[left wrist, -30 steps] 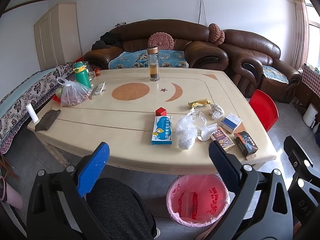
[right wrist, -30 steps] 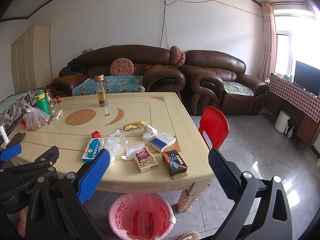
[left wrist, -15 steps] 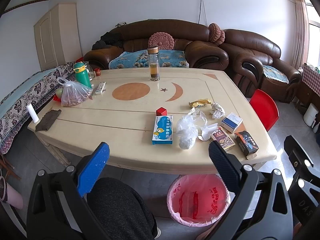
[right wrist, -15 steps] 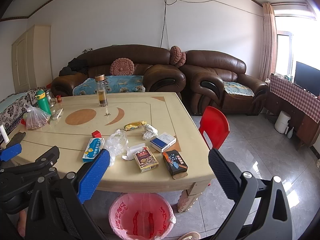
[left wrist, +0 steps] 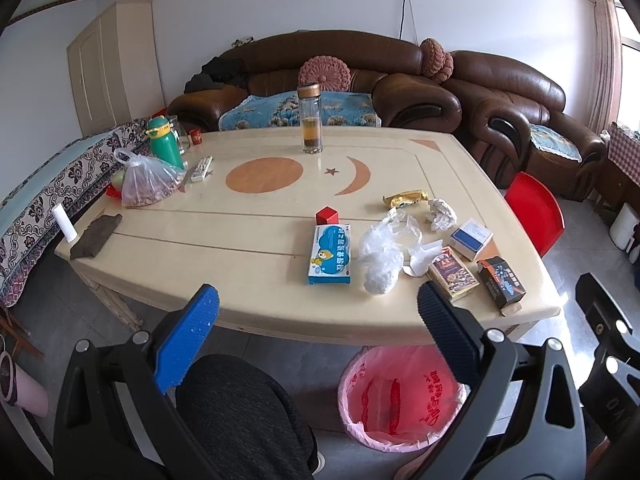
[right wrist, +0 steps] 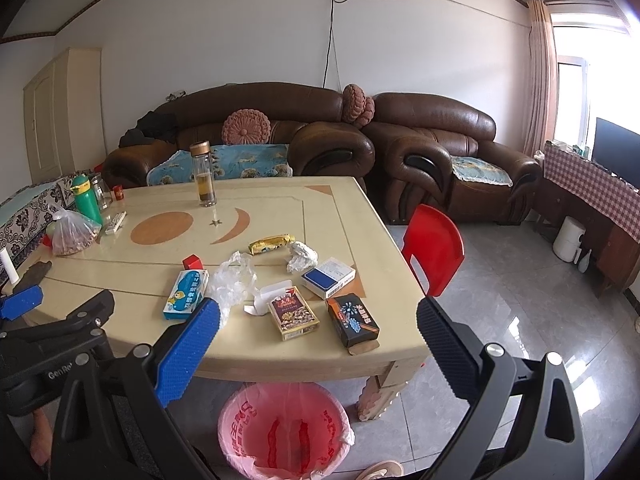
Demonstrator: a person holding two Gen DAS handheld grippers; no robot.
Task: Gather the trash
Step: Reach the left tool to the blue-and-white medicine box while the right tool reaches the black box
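I hold both grippers short of the table (left wrist: 248, 240), above its near edge, and neither touches anything. The left gripper (left wrist: 318, 320) has its jaws spread wide with nothing between them, and the right gripper (right wrist: 318, 332) is the same, wide apart and empty.

Ahead of the left gripper, just past its blue finger, a blue box (left wrist: 331, 254) lies flat with a small red block (left wrist: 327, 215) touching its far end. To the right of that, nearer the black finger, I see a crumpled clear plastic bag (left wrist: 382, 252) and a white scrap of paper (left wrist: 422, 258) beside it. Beyond these lie a gold wrapper (left wrist: 404, 199) and a crumpled tissue (left wrist: 442, 215), close together.

Through the right gripper's camera, three more boxes sit between its fingers and a little ahead: a brown card box (right wrist: 293, 312), a black box (right wrist: 353, 320) at the table's near edge, and a blue-and-white box (right wrist: 328, 278) behind them.

Below both grippers, on the floor under the table's near edge, stands a bin with a pink liner (right wrist: 286, 426); I cannot tell what is inside.

Far ahead, a glass bottle (left wrist: 310, 120) stands upright near the table's back edge. Off to the far left are a green flask (left wrist: 164, 142) and a tied bag of food (left wrist: 146, 182).
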